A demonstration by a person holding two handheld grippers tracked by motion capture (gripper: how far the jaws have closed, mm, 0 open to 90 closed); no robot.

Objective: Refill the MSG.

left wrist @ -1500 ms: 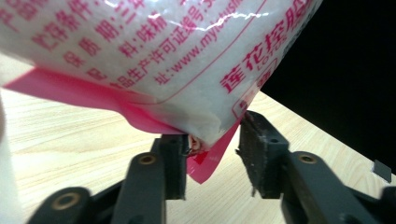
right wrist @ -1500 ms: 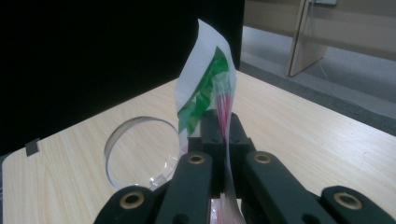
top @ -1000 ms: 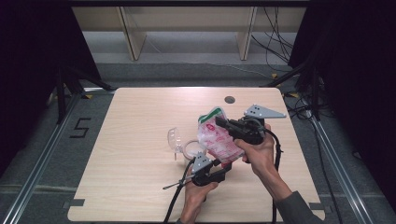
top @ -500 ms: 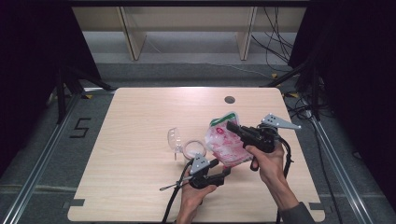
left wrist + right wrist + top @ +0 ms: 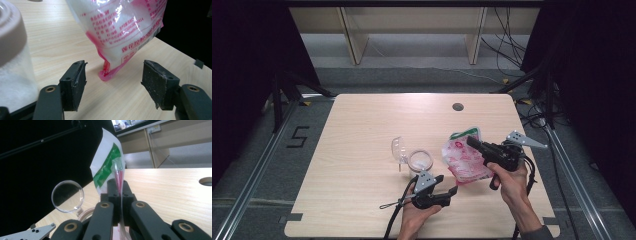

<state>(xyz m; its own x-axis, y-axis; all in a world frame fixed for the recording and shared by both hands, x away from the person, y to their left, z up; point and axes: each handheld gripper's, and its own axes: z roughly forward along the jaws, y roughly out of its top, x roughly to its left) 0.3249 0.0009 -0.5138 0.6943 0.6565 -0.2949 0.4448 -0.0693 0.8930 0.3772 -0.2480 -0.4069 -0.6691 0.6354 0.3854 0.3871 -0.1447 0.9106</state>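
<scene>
My right gripper (image 5: 476,143) has its jaws pinched tight on the top edge of a pink and white plastic bag (image 5: 464,161). The bag hangs from it near the front right part of the wooden table (image 5: 362,130), with its bottom corner just touching the wood. My left gripper (image 5: 451,192) waits low beside that corner. Its jaws are spread wide with nothing between them.

Here is what could go wrong. The bag is thin, shiny and slippery. It looks full of something white, so it may be heavy. If my pinch is weak, the bag could slide out and flop down. If I swing it left, it could bump the jar (image 5: 420,161) standing next to it. The jar's flip-up lid (image 5: 398,148) is open, so a knock might spill what is inside. If my left jaws close too hard on the sealed pink corner, the plastic could tear.

The bag is soft and crinkly, with red writing and a green stripe at the top. The jar is round and clear with a pale rim. The lid is a see-through disc. My jaw pads look rough and worn.
</scene>
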